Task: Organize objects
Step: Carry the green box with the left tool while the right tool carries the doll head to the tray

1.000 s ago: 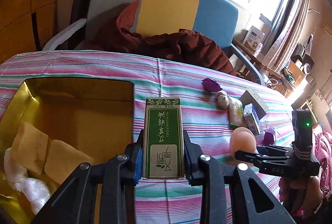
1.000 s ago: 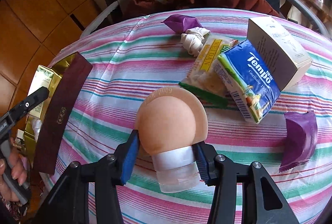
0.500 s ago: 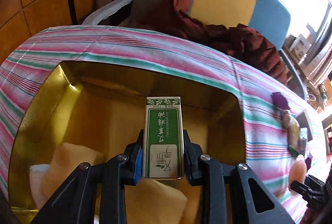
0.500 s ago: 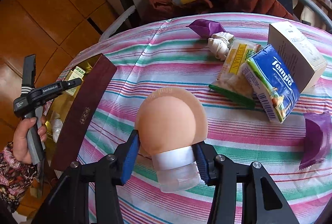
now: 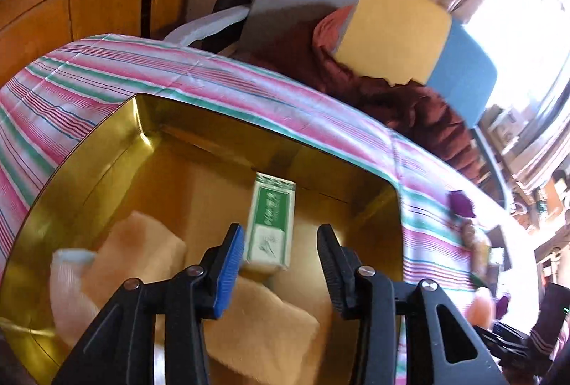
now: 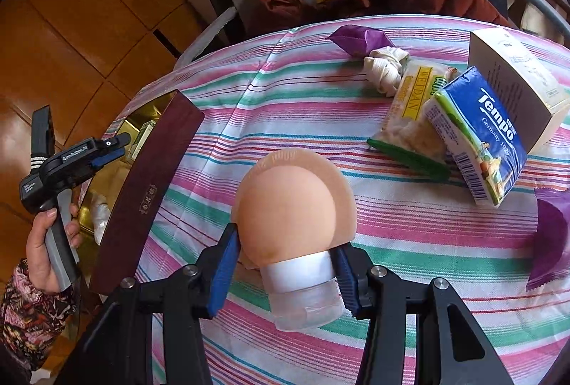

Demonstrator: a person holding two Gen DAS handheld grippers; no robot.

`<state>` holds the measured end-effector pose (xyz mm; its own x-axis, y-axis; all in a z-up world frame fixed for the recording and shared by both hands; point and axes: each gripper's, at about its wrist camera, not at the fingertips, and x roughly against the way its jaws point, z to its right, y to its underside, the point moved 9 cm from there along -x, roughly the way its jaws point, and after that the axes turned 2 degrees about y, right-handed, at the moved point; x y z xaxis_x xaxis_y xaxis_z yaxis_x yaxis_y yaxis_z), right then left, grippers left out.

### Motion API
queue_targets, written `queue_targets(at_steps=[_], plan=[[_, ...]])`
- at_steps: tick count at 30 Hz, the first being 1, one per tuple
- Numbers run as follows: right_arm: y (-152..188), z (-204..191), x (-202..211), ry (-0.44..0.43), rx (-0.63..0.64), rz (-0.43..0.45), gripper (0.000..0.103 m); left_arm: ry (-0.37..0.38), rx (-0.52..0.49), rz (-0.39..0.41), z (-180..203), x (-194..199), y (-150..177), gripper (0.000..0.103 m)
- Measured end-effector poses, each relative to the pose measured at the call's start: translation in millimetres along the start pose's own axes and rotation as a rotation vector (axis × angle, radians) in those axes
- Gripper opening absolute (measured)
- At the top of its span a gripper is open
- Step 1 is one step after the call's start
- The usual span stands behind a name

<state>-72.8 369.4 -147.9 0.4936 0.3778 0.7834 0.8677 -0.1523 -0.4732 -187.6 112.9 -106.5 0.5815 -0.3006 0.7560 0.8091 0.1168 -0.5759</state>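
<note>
Green carton (image 5: 271,224) between just-opened left gripper (image 5: 281,269) jaws, over gold box (image 5: 89,171).

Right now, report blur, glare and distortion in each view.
Left wrist view: motion blur smears the green box; window blown out; gold tin glints. Right wrist view: sharp, evenly lit; fisheye bows the striped tablecloth edge.

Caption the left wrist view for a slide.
Left gripper, jaws just opened, releases the green-and-white box into the gold tin.
</note>
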Motion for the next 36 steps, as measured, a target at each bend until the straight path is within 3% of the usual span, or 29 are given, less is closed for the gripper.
queue_targets(at_steps=[6, 11, 22, 30, 36], plan=[[5.1, -15.6, -3.0, -0.015, 0.039, 0.004, 0.051, 0.071, 0.011, 0.012, 0.4, 23.6, 33.5, 0.043], [8.8, -38.0, -6.8, -0.024, 0.073, 0.000, 0.051, 0.069, -0.001, 0.034, -8.1, 42.7, 58.7, 0.043], [-27.7, -140.6, -11.1, -0.140, 0.108, 0.046, 0.051, 0.099, -0.045, 0.021, -10.6, 51.5, 83.2, 0.043], [-56.4, -210.7, -52.0, -0.092, 0.198, 0.021, 0.051, 0.111, -0.016, 0.005, -21.7, 55.8, 87.5, 0.043], [-67.1, -220.8, -87.1, 0.048, 0.247, -0.002, 0.051, 0.115, 0.001, 0.015, -25.3, 60.3, 84.5, 0.043]])
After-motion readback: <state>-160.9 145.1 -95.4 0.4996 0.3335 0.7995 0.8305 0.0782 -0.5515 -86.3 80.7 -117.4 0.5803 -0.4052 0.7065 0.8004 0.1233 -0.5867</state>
